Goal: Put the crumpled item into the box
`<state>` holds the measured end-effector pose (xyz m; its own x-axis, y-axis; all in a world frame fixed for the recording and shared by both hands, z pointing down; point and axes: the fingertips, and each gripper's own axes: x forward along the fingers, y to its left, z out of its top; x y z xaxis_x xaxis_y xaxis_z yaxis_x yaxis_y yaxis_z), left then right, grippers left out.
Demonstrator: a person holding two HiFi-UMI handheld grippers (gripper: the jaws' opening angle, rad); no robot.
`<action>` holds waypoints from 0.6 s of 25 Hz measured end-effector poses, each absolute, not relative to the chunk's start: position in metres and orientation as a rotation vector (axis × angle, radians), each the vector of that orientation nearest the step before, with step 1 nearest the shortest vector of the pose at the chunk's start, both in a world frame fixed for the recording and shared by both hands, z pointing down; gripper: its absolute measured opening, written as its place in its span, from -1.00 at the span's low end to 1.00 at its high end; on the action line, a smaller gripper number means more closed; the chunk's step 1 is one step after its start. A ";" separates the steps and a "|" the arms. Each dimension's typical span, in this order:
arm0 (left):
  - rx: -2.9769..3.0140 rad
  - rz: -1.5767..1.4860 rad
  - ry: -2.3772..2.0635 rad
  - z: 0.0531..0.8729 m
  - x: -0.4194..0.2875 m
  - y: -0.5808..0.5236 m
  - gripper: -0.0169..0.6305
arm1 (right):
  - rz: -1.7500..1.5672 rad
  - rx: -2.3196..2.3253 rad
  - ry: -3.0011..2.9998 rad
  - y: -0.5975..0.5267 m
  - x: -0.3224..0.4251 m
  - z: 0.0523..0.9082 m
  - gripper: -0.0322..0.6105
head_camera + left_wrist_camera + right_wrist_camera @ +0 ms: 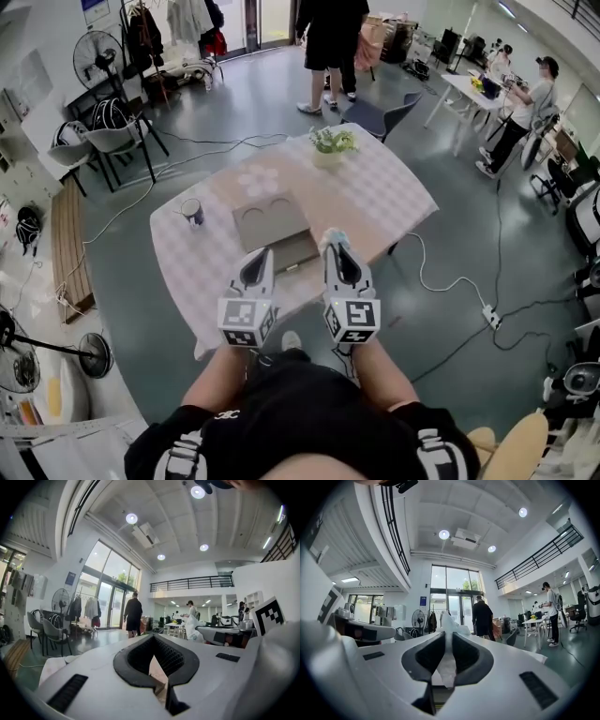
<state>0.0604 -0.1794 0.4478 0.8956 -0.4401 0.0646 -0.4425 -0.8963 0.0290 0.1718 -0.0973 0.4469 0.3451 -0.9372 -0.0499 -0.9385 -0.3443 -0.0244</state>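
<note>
A flat grey-brown cardboard box lies in the middle of the table, which has a pale checked cloth. Both grippers hover over the near table edge, tips pointing at the box. My right gripper is shut on a crumpled white paper item. In the right gripper view the crumpled item fills the gap between the jaws, and its top sticks out past the right gripper. My left gripper is beside it, jaws shut and empty. The left gripper shows only a sliver of the box behind its pads.
A patterned cup stands left of the box and a small potted plant at the table's far edge. A grey chair is behind the table. A person stands farther back. Cables run on the floor to the right.
</note>
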 end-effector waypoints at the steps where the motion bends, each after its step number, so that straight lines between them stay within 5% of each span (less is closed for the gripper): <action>1: 3.014 0.086 -0.709 0.448 0.069 -0.191 -0.98 | 0.042 -2.534 1.776 -0.109 0.180 0.447 -0.76; 15: 2.973 0.132 -0.804 0.448 0.153 -0.309 -0.98 | -0.030 -2.470 1.885 -0.238 0.268 0.452 -0.76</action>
<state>0.1529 -0.3094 0.4481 0.8603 -0.5002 0.0980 -0.5053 -0.8623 0.0349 0.2685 -0.2379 0.4517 0.2640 -0.9645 -0.0058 -0.9638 -0.2636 -0.0391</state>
